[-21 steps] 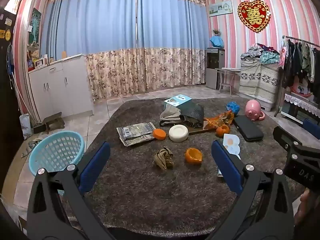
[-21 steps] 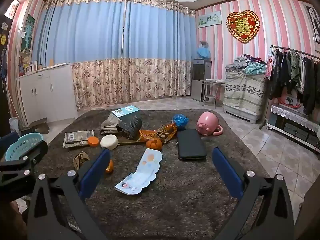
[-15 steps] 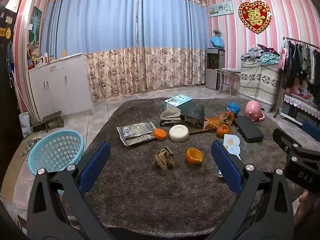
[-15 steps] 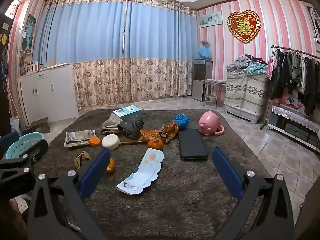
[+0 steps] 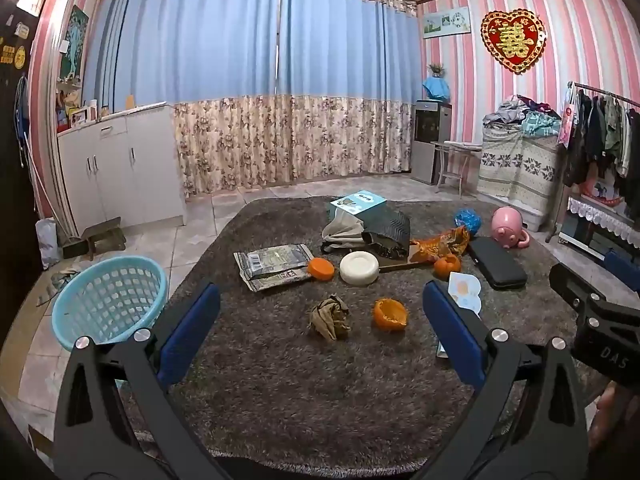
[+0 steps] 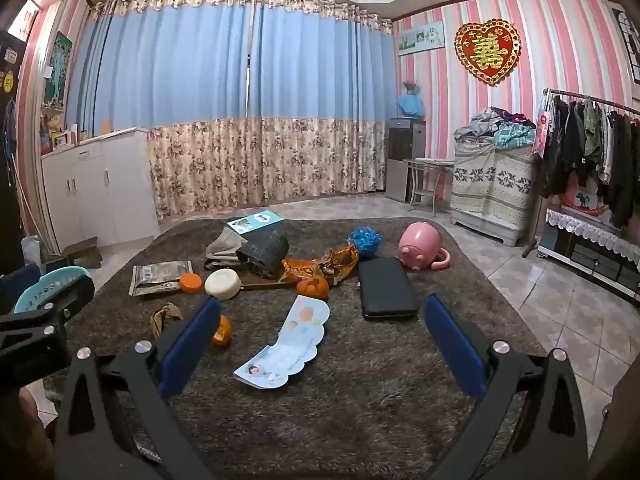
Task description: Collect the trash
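Orange peel (image 6: 222,330) half hidden behind right gripper (image 6: 320,338); both grippers' fingers apart

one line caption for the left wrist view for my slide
Open left tongs hover over a dark shag rug strewn with crumpled brown paper and an orange peel, blue basket waiting alongside.

Each hand-held gripper has a matte black frame of angular, cut-out arms that fills the lower corners of its own wrist view. The left hand-held gripper (image 5: 321,328) and the right hand-held gripper (image 6: 322,330) both carry flat blue fingers (image 5: 188,338) and round silver screws (image 5: 141,335). White letters "DAS" (image 5: 614,353) mark the right one's black body at the right edge of the left wrist view.
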`<state>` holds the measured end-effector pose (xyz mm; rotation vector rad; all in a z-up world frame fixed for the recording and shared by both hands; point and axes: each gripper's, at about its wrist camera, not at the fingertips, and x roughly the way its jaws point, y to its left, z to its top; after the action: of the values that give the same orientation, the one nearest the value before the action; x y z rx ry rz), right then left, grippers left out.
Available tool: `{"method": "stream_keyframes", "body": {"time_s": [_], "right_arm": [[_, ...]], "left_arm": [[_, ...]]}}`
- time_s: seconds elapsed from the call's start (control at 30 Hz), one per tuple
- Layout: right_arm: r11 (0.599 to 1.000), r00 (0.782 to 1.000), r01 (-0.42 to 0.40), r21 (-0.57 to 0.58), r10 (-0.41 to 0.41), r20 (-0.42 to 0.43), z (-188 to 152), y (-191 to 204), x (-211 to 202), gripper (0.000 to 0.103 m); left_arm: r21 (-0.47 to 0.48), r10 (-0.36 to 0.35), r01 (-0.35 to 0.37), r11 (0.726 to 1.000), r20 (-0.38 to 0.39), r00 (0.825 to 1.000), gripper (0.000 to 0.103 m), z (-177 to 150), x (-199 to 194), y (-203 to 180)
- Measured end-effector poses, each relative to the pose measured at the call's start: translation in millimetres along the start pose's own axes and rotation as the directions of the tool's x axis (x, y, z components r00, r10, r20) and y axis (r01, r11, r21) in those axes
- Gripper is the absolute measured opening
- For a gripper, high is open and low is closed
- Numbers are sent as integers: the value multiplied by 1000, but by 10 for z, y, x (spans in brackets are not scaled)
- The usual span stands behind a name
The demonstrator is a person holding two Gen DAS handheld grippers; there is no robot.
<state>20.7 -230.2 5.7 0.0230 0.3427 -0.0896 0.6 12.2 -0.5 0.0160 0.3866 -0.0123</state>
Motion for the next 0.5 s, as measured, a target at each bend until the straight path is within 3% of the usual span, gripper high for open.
{"method": "stream_keyframes", "body": {"time_s": [0.5], "right_arm": [[1000, 1000, -1, 2, 1, -8, -43, -23, 43, 99]], "left_arm": [[-5, -4, 4, 1000, -3, 1000, 98, 10, 17, 39]]}}
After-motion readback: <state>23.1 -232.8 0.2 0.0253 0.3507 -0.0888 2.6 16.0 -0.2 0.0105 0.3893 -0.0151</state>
